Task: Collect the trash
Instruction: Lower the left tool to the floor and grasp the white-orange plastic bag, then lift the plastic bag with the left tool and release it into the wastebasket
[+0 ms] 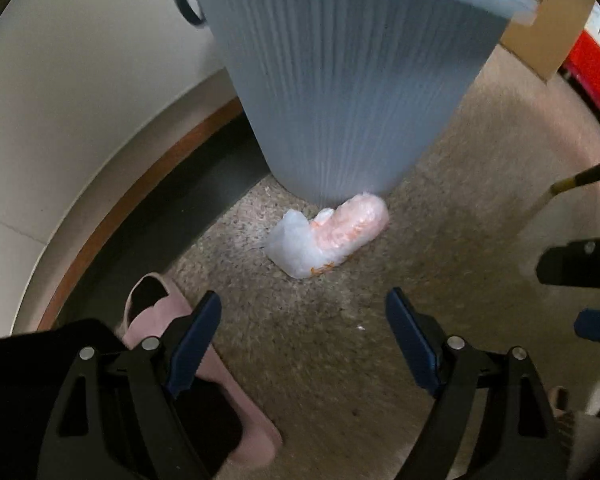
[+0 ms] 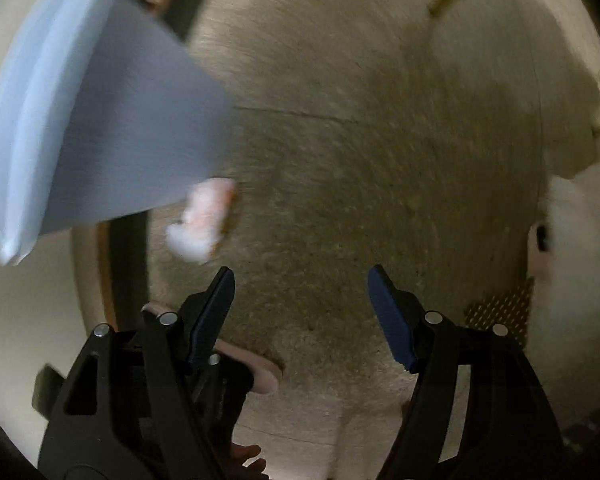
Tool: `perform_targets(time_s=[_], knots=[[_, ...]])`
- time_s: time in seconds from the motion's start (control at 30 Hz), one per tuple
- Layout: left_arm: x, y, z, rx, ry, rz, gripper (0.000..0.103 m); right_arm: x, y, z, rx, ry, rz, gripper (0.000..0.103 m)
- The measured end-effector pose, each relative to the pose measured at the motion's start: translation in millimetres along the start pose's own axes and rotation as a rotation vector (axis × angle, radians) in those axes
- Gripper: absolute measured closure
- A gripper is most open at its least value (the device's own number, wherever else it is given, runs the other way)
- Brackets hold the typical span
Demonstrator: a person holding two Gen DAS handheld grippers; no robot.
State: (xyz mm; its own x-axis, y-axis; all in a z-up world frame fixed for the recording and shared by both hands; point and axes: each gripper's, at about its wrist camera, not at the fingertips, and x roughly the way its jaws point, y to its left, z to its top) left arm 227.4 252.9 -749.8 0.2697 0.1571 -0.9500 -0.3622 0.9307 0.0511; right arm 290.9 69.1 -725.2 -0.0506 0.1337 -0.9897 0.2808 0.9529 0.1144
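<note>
The left hand-held gripper (image 1: 303, 340) points steeply down at a speckled beige floor (image 1: 340, 360), its two blue-padded fingers (image 1: 194, 344) spread wide with nothing between them. Ahead of it, a little beyond the gap between the fingers, lies the trash: a crumpled plastic bag (image 1: 328, 236), white at the end nearer the gripper's left finger and pinkish orange at the other end. The bag rests on the floor and its far end touches the foot of a ribbed blue-grey bin (image 1: 340, 80), which stands upright directly beyond the bag. A dark ring handle (image 1: 188, 4) sticks out near the bin's rim, off to the gripper's left. Just beside and partly under the left finger sits a pink slipper (image 1: 156, 320). A cardboard box (image 1: 548, 32) stands beyond the bin, off to the gripper's right.

The right hand-held gripper (image 2: 300, 304) points almost straight down at the same floor (image 2: 380, 160), its fingers (image 2: 392, 320) also released and apart, gripping nothing. In its blurred view the plastic bag (image 2: 204, 220) lies ahead and to the left of the left finger, not between the fingers, and touches the base of the bin (image 2: 112, 120), which fills the upper left. Part of the slipper (image 2: 260, 372) shows behind the left finger.
</note>
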Motion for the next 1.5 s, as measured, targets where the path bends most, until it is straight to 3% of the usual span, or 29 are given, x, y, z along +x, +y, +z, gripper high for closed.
perform_targets(time_s=[0.1,0.27,0.43,0.53,0.7,0.77,0.83,1.0,1.1,1.2,1.37,1.5], knots=[[27.4,2.4,2.0,-0.030,-0.011,-0.031,0.021,26.3,-4.1,5.6,0.014,0.020,-0.057,0.035],[67.1,-14.1,10.5,0.060,-0.037,-0.020,0.021,64.8,-6.4,18.5,-0.043,0.045,-0.108,0.035],[95.6,-33.1,12.4,0.239,-0.094,-0.021,0.021,85.4,-11.8,35.7,-0.052,0.041,-0.109,0.035],[107.9,-32.3,14.6,0.245,-0.097,-0.017,0.022,93.8,-15.3,44.4,-0.042,0.038,-0.114,0.035],[117.7,-33.9,21.3,0.269,-0.060,-0.089,0.047,97.2,-13.5,54.3,-0.025,0.031,-0.111,0.035],[113.7,-32.7,23.2,0.267,-0.050,-0.121,0.063,92.6,-9.8,56.5,-0.040,0.023,-0.113,0.035],[103.2,-31.9,23.5,0.247,-0.030,-0.149,0.074,82.9,-5.8,54.9,-0.049,0.006,-0.122,0.035],[65.0,-14.7,16.9,0.020,0.021,-0.180,0.076,38.8,-1.0,46.5,-0.052,-0.039,-0.115,0.035],[20.8,-5.1,10.6,-0.101,0.000,-0.182,0.076,-2.2,-1.2,38.7,-0.060,-0.098,-0.112,0.035],[-26.6,8.5,9.5,-0.230,-0.059,-0.178,0.076,-34.8,3.1,26.5,-0.052,-0.129,-0.076,0.035],[-106.2,48.3,12.5,-0.405,-0.204,-0.122,0.076,-87.4,21.6,9.1,-0.049,-0.166,0.079,0.035],[-149.6,60.8,37.5,-0.397,-0.303,-0.084,0.076,-103.6,40.4,12.4,-0.029,-0.168,0.185,0.035]])
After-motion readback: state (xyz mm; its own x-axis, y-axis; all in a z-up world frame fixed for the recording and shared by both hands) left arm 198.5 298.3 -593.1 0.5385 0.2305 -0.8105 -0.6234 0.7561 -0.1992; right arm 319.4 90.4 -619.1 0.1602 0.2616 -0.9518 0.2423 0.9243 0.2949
